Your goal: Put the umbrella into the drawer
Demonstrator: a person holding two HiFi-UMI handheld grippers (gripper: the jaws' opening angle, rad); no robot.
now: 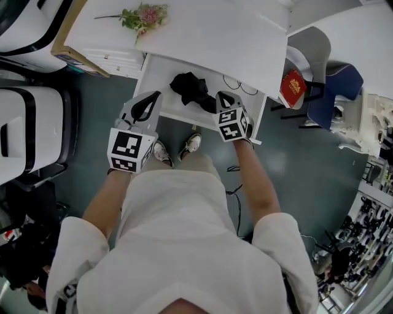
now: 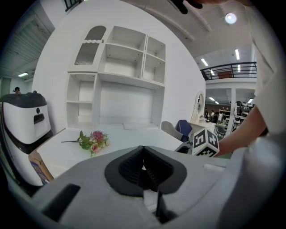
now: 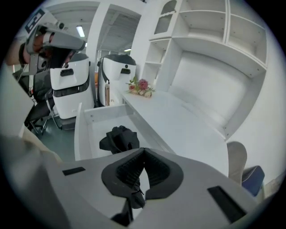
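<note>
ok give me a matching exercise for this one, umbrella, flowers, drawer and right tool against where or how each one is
1 umbrella
2 flower bunch
3 drawer
4 right tool

a on the desk top
b pulled open
c jaws shut, nothing held
d lying in the drawer

Pairs: 1-d, 2-a, 3-b, 4-c

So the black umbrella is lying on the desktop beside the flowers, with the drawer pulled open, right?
Not quite: the black umbrella lies inside the drawer, not on the desktop; the head view shows it. The flowers are on the desktop, the drawer pulled open.
</note>
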